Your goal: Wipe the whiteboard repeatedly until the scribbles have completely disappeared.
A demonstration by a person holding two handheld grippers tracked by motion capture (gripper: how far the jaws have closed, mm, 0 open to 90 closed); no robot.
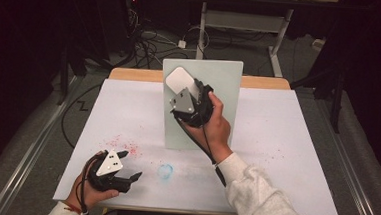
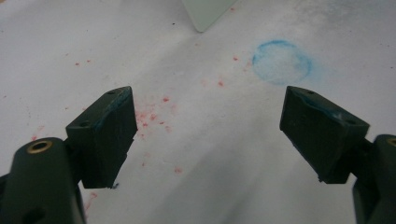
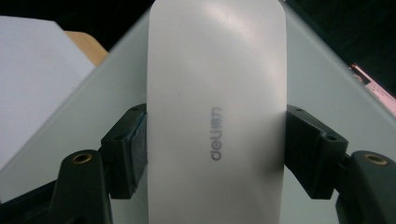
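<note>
A pale green board (image 1: 219, 89) stands upright at the back middle of the white table (image 1: 286, 143). My right gripper (image 1: 189, 95) is shut on a white rounded eraser block (image 1: 179, 79), holding it against the upper left part of the board. In the right gripper view the white block (image 3: 217, 93), marked with grey lettering, is clamped between the two black pads (image 3: 133, 149), with the board (image 3: 322, 79) behind it. My left gripper (image 1: 130, 166) rests near the table's front left, open and empty; its pads (image 2: 109, 130) stand wide apart over the table sheet.
Red specks (image 1: 126, 146) and a blue smudged ring (image 1: 165, 171) mark the table sheet; the blue ring (image 2: 281, 61) lies ahead of the left gripper. Beyond the table are cables (image 1: 152, 40) and the legs of a white desk frame (image 1: 278, 32).
</note>
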